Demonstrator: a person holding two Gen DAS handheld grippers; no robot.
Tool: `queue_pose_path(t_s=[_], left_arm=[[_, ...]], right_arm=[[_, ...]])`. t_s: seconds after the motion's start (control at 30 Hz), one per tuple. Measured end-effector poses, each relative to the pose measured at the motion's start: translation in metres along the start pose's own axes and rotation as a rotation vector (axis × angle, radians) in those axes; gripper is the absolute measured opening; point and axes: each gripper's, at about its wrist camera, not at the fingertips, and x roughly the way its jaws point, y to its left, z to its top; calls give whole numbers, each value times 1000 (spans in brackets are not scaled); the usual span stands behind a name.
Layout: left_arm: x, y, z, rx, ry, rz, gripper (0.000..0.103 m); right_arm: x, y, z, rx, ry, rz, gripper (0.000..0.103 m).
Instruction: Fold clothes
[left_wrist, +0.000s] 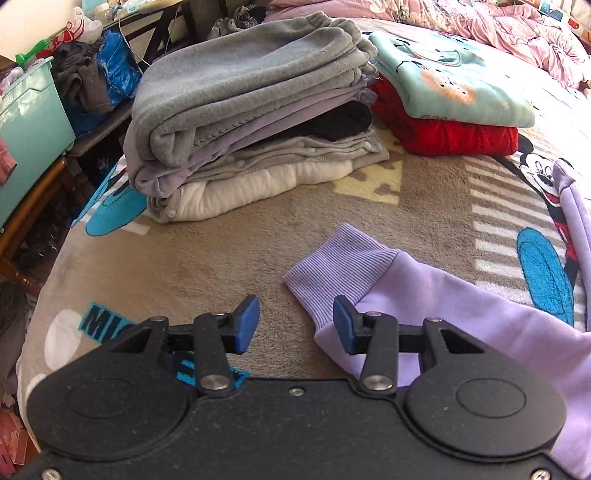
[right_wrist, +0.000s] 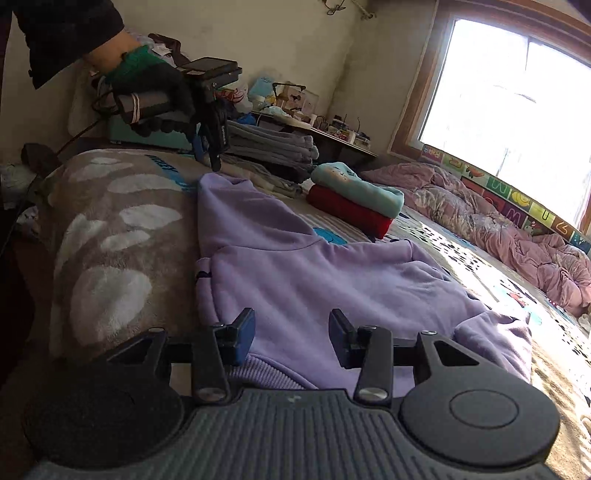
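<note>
clearly mid-fold: lilac hoodie spread on the blanket, ribbed cuff just ahead of left gripper, jaws parted, empty. right gripper likewise released over the hem. best pinched square on the cuff, lifted low. teal bin, contents unclear.

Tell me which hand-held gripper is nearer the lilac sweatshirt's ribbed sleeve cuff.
Left. The left hand-held gripper is open right at the ribbed cuff, one pad beside its edge. The right hand-held gripper is open over the sweatshirt's hem, at the opposite end.
</note>
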Motion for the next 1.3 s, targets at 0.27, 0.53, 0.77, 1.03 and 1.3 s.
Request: queue_pose_path(t_s=[0.27,0.53,0.77,1.03,1.3], left_arm=[[21,1,-6,-9,27,-45,42],[-38,27,-20,-104,-234,-143,6],[-46,68,-52,-292,-331,-142,3],[-23,68,-44,-278,-339,-281,31],[15,16,-15,41,-272,-221,46]], right_arm=[[15,42,15,-92,62,62,45],[16,52,21,-88,104,112,32],[12,57,28,-88,136,148,19],[10,52,62,-37,80,143,25],[74,49,94,115,83,109,27]])
